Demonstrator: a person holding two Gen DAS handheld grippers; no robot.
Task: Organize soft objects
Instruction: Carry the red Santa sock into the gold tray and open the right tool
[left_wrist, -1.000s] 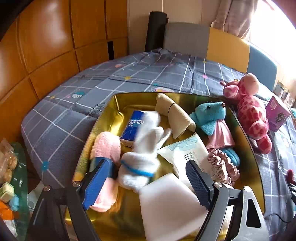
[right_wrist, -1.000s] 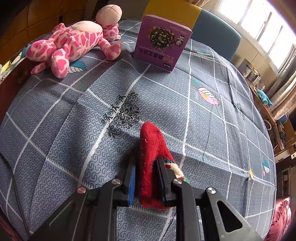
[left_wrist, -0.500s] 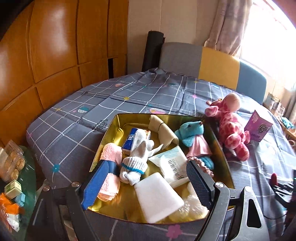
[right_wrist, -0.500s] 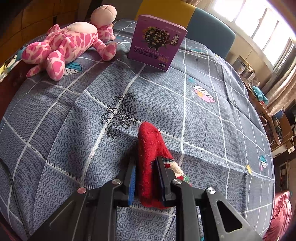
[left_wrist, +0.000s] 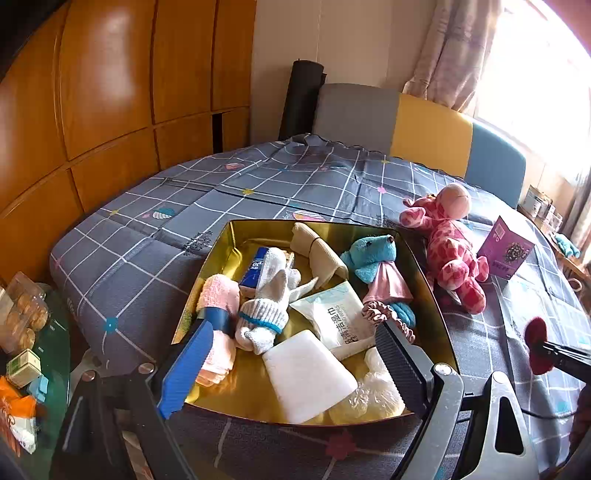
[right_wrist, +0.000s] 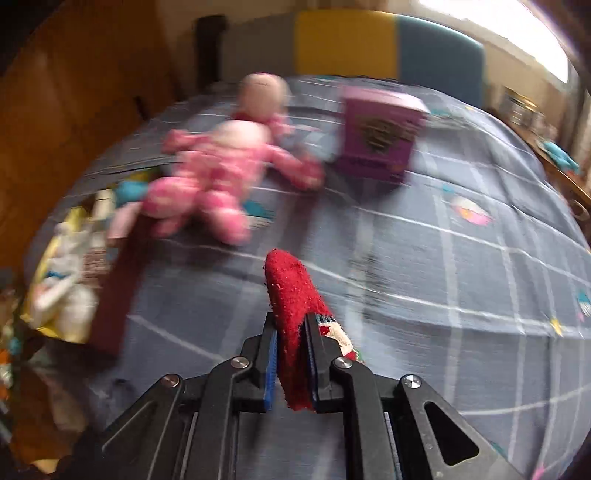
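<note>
We have the red sock (right_wrist: 295, 314) pinched tight in our right claw (right_wrist: 291, 354), its toe poking up past the pads, and it is now clear of the grey checked bed cover (right_wrist: 461, 277) where a moment ago it lay pressed down on the cloth. The right-wrist view is smeared with motion and has swung to take in the gold box (right_wrist: 48, 317) at about 9 o'clock, which was not in sight half a second back. From the left-wrist view the same sock shows as a red tip (left_wrist: 537, 345) at 3 o'clock, held over the bed to the right of the gold box (left_wrist: 436, 302).

Our left claw (left_wrist: 295, 365) has nothing between its pads; its jaws stand wide and are opening further, above the near edge of the box, and it has pulled back and up from the white glove (left_wrist: 266, 302) it was close over a second ago. The glove, a pink towel (left_wrist: 218, 295), a wipes packet (left_wrist: 332, 314) and a teal plush (left_wrist: 373, 254) already lie inside.

We read this as pick-up done and carry begun: the sock should go leftward into the box. The pink giraffe (left_wrist: 450, 251) lies on the bed just outside the box's right wall, not yet put away.
</note>
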